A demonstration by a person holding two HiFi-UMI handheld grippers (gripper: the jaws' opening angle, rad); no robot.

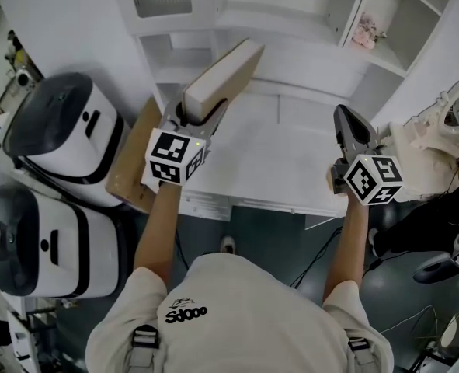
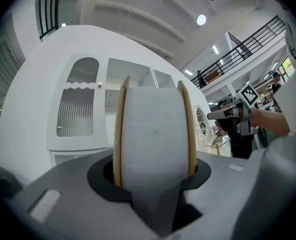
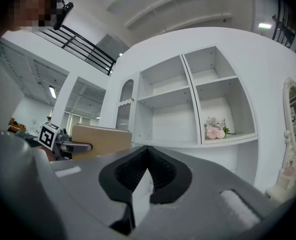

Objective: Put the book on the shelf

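- We hold the book in the left hand-held gripper. Its jaws are closed on the two tan covers, and the white page block faces that gripper's camera.
- The book is in the air above the white counter. It points toward the upper middle of the head view and is short of the shelf, touching none of its boards.
- The right hand-held gripper has its jaws closed together with nothing between them. It hangs over the counter at the frame's right, well apart from the book.
- Step in hand, as we judge it: carrying the book to an open compartment.
- To do it well, we grip only the near end, so we expect the far end to sag or swing.
- We should keep the covers upright and square the book to the dividers. Its lower edge should rest on a board before we loosen the jaws.
- The free gripper could steady the far end.
- We would avoid the compartment with the pink flowers.
- The book fills the middle of the left gripper view, so the target opening is hidden there.
- We cannot tell which compartment is meant.
- No title or spine print is readable.
- A flat tan thing under the left wrist is partly covered, and we cannot identify it.
- Two white domed appliances are cut off by the left edge.
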